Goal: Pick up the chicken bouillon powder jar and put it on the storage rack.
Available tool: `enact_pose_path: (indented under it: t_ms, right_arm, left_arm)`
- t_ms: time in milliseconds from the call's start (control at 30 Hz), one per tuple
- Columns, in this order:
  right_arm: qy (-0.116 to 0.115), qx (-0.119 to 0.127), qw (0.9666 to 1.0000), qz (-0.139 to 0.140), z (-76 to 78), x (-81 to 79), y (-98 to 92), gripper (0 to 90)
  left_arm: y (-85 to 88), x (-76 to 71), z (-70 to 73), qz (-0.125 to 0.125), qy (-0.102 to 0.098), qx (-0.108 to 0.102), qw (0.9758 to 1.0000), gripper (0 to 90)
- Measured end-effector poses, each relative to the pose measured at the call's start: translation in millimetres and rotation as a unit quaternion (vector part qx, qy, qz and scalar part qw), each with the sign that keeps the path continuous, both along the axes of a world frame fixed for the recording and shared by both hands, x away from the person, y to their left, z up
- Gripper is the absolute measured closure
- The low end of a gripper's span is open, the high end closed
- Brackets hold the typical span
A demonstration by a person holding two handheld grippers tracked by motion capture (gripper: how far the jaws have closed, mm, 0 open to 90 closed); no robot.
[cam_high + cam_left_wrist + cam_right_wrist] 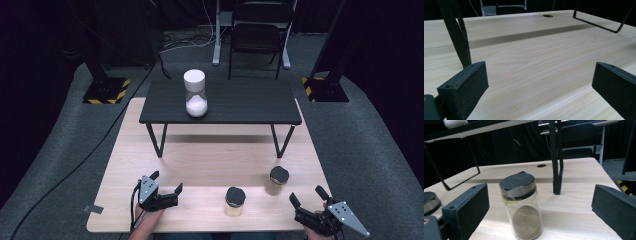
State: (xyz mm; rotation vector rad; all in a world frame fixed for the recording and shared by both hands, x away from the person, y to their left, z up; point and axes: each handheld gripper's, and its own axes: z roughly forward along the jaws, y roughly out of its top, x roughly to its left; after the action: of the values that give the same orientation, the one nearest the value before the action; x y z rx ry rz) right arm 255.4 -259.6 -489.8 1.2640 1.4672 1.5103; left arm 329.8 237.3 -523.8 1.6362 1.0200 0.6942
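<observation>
Wooden table [150, 150] with two small jars, both grippers open and empty.

Pale wood was the big table, and on it stood a small black table [220, 107] with a white-capped jar [195, 93] on top. Near the front edge stood two little glass jars with dark lids: the right jar [276, 180] and the middle jar [235, 201], apart from each other. The right gripper [307, 196] was just beside the right jar, its jaws spread wide and pointing at it; in the right gripper view this jar [522, 205] stood between the jaws, not yet touched. The left gripper [166, 181] rested low over bare wood, also wide open. I judged that nothing was grasped yet, so the picking remained to be done.
</observation>
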Motion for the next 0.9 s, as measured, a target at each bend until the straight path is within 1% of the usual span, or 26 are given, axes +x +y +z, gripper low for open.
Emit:
enact_pose_path:
  t_ms: [200,333,467,567,667,900]
  right_arm:
    - [-0.005,-0.015,0.9998,0.007,0.3,-2.1,8.2,0.6]
    - [-0.004,-0.018,0.9997,0.014,0.1,-2.2,12.5,1.0]
    - [-0.005,-0.028,0.9994,0.022,0.3,-3.9,19.0,1.1]
    - [-0.007,-0.031,0.999,0.031,0.6,-5.0,24.3,1.0]
    - [-0.016,-0.037,0.9986,0.034,1.9,-6.4,30.2,0.9]
    - [-0.017,-0.037,0.9979,0.05,2.3,-8.4,40.3,0.0]
  left_arm:
    - [-0.4,-0.3,0.0,-0.001,-0.001,0.001,1.0,0.0]
    - [-0.1,-0.4,0.1,-0.002,0.0,-0.001,1.0,0.0]
    - [-0.2,-0.6,0.1,-0.003,-0.001,0.0,1.0,0.0]
    - [-0.4,-0.7,0.1,-0.003,-0.001,0.002,1.0,0.0]
    - [-0.5,-0.8,0.1,-0.004,-0.002,0.001,1.0,0.0]
    - [0.2,-0.8,0.3,-0.004,-0.002,-0.002,1.0,0.0]
